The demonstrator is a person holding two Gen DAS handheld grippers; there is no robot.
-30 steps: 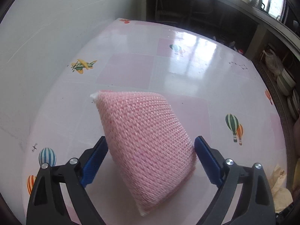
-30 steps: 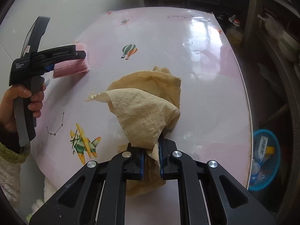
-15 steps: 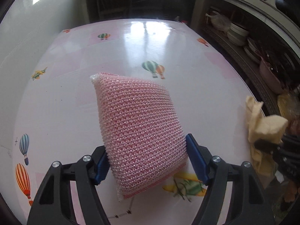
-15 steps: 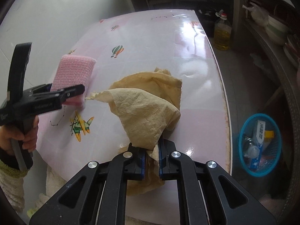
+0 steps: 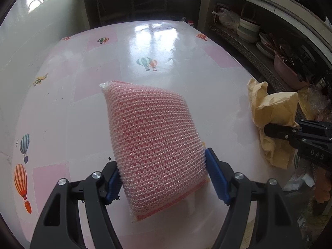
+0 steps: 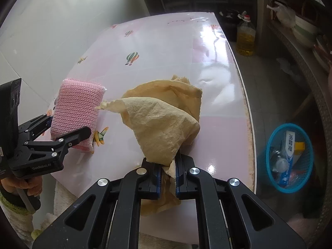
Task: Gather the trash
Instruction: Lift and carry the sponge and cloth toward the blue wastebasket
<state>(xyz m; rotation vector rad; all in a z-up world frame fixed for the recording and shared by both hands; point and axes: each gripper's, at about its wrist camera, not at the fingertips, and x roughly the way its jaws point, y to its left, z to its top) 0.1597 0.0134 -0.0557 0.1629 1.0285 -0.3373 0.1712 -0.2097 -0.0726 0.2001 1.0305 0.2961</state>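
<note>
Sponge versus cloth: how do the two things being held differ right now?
The sponge is pink, knitted and a firm pillow shape; the cloth is tan, crumpled and limp. The sponge keeps the left tongs spread wide; the cloth sits pinched thin in the right tongs. Both are gripped over the table.
</note>
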